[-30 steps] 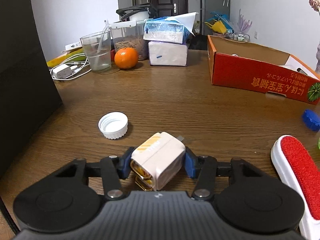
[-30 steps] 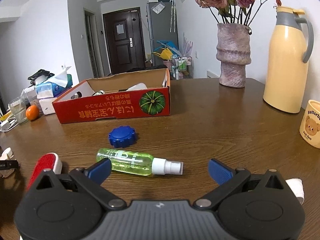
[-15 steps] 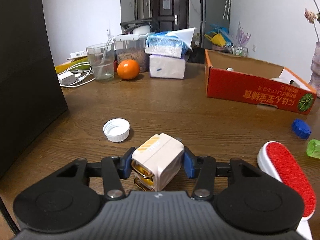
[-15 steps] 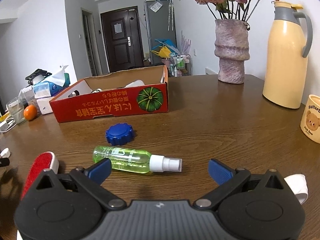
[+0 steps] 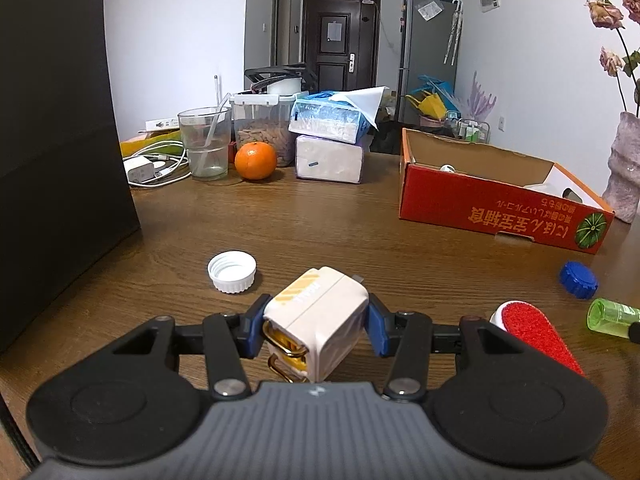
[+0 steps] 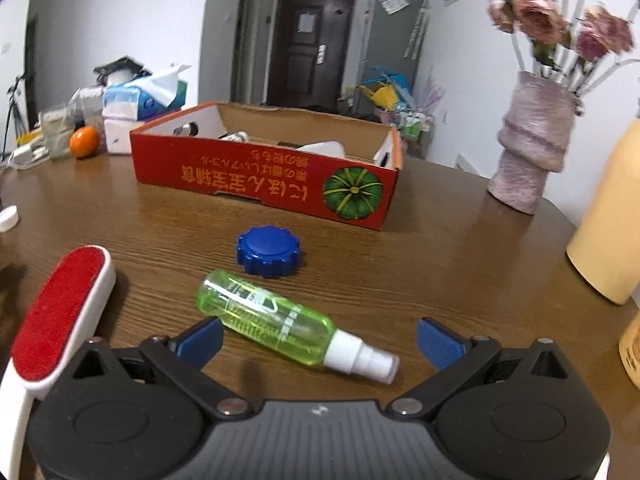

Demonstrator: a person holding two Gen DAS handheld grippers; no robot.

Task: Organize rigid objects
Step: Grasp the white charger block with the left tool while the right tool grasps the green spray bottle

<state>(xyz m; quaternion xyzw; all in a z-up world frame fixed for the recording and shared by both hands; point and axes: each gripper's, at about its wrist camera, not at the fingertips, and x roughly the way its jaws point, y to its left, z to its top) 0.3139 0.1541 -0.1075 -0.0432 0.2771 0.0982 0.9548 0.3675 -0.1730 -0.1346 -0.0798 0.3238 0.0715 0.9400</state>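
Left hand-held gripper [image 5: 316,330] clamped on white charger block [image 5: 320,320]; right hand-held gripper [image 6: 318,334] spread wide, empty, over green spray bottle [image 6: 272,318] on bench [image 6: 440,248]

White walls [image 5: 180,40], a dark door [image 5: 340,40] and a grey fridge [image 5: 428,52] stand behind the wooden table [image 5: 320,216].

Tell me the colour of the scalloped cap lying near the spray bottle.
Blue; the scalloped cap shows best in the right wrist view.
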